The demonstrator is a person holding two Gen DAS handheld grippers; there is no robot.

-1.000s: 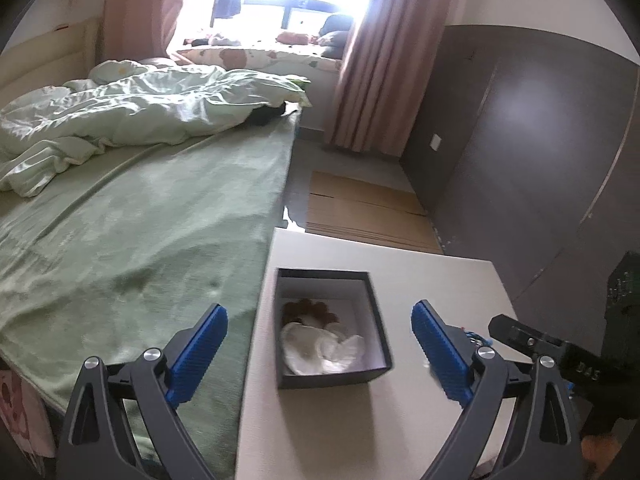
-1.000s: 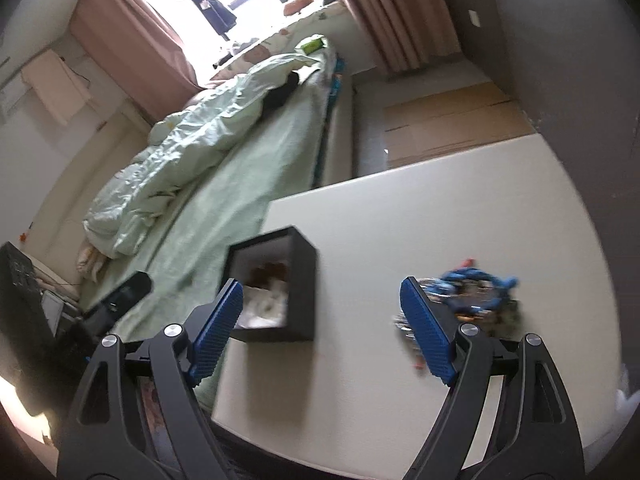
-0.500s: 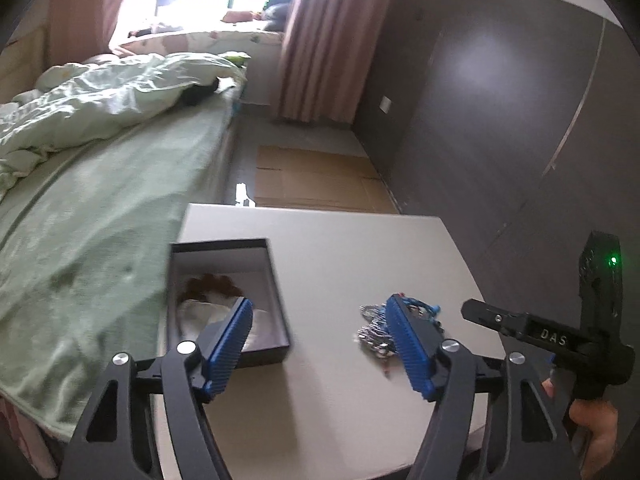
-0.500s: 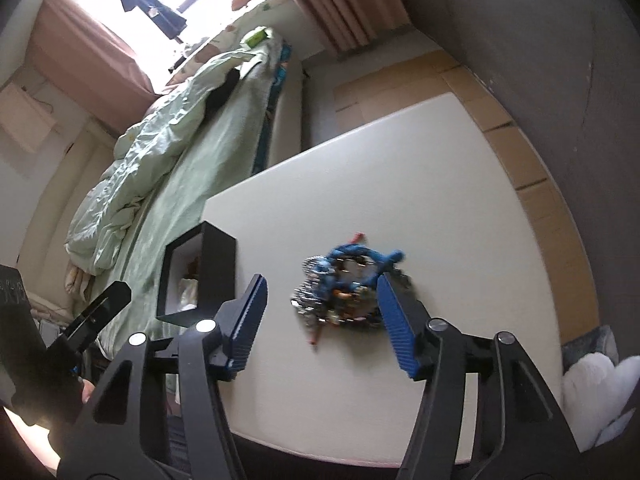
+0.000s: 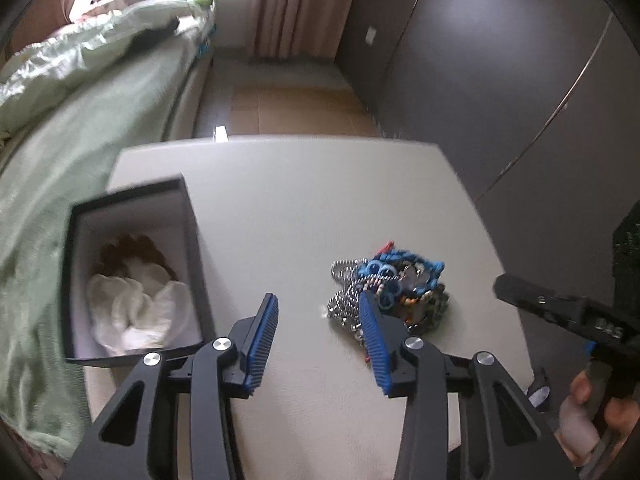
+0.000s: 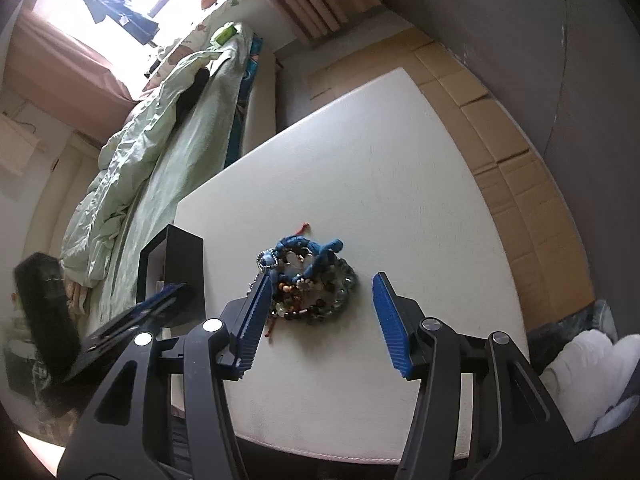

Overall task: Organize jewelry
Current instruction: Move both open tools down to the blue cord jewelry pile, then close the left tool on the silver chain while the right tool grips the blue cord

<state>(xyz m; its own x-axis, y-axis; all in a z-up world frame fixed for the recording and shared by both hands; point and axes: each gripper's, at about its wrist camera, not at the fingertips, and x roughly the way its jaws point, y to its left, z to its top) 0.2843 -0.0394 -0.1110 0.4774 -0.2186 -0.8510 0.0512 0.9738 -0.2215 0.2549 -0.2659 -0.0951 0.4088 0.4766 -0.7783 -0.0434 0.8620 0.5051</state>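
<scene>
A tangled pile of jewelry (image 5: pixel 394 286) with blue cord, beads and silver chain lies on the white table (image 5: pixel 300 200); it also shows in the right wrist view (image 6: pixel 308 280). A black open box (image 5: pixel 132 272) holding white and brown pieces stands left of it, and is seen side-on in the right wrist view (image 6: pixel 172 268). My left gripper (image 5: pixel 318 324) is open and empty, between box and pile, its right finger beside the pile. My right gripper (image 6: pixel 320 308) is open and empty, just short of the pile.
A bed with green bedding (image 5: pixel 80 92) runs along the table's left side. A dark wardrobe wall (image 5: pixel 500 80) stands to the right, with cardboard sheets (image 6: pixel 500 120) on the floor beyond the table. The right gripper's body (image 5: pixel 568 312) shows at the left wrist view's right edge.
Both grippers have swung to the right, from the box toward the jewelry pile, and come closer to it. Their jaws have narrowed somewhat but stay open.
</scene>
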